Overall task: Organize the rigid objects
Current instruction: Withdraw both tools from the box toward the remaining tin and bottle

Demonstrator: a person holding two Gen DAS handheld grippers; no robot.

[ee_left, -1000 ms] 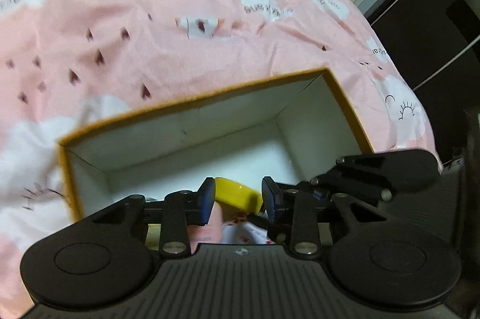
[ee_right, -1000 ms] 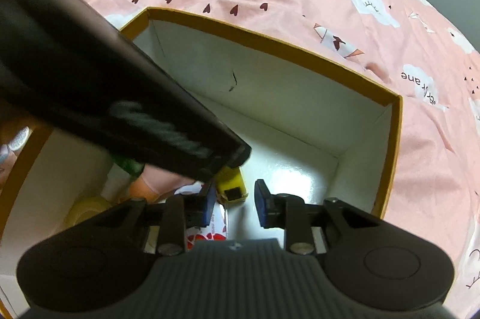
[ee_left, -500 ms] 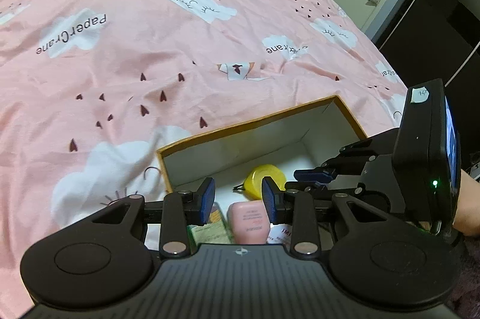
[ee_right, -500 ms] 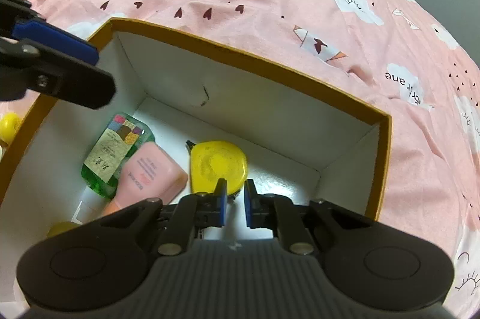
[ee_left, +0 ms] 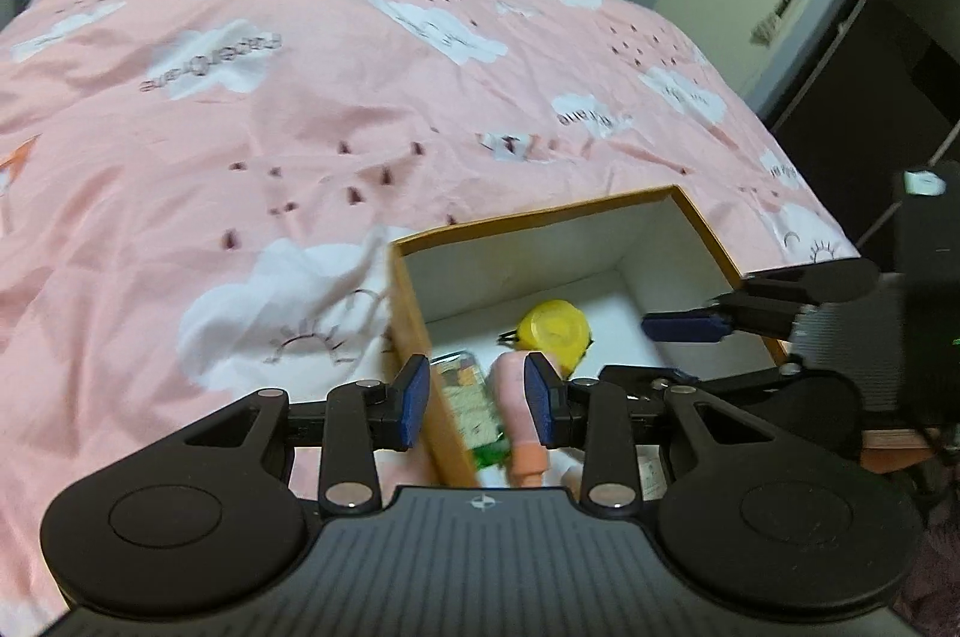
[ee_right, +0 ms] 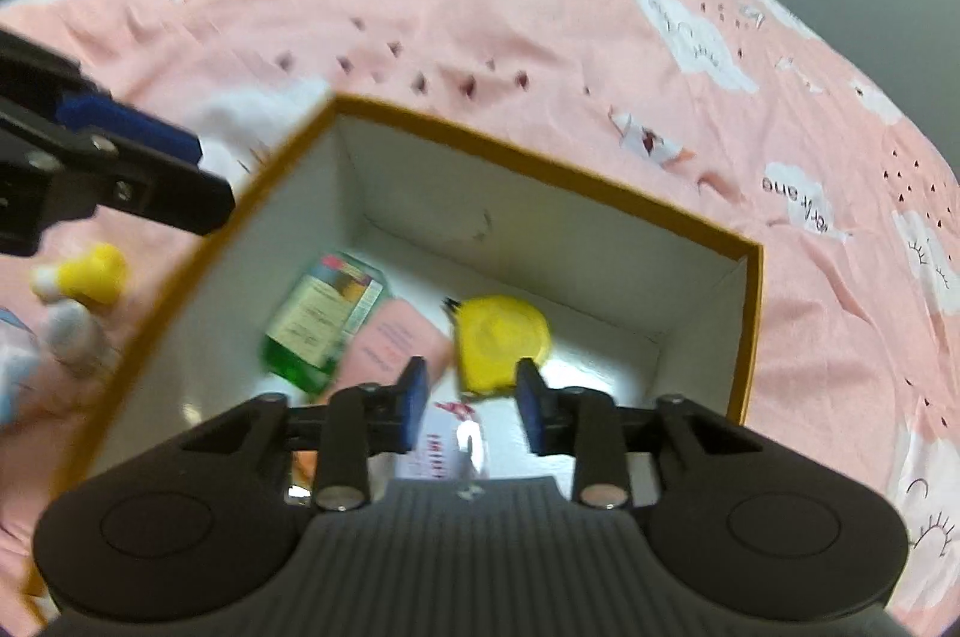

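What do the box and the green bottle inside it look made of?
Box: probably cardboard, matte; thin flat walls, white inside, mustard rim. Green bottle: likely clear tinted plastic, glossy, with a paper-looking label; motion blur leaves this uncertain.

Matt cardboard box (ee_right: 744, 325); wrinkled cloth bedsheet (ee_left: 240, 145); glossy plastic green bottle (ee_right: 312, 331).

A pink cloud-print bed cover (ee_right: 540, 37) carries an orange-rimmed box (ee_right: 540, 169) and, beside it, a small yellow toy (ee_right: 90, 271).
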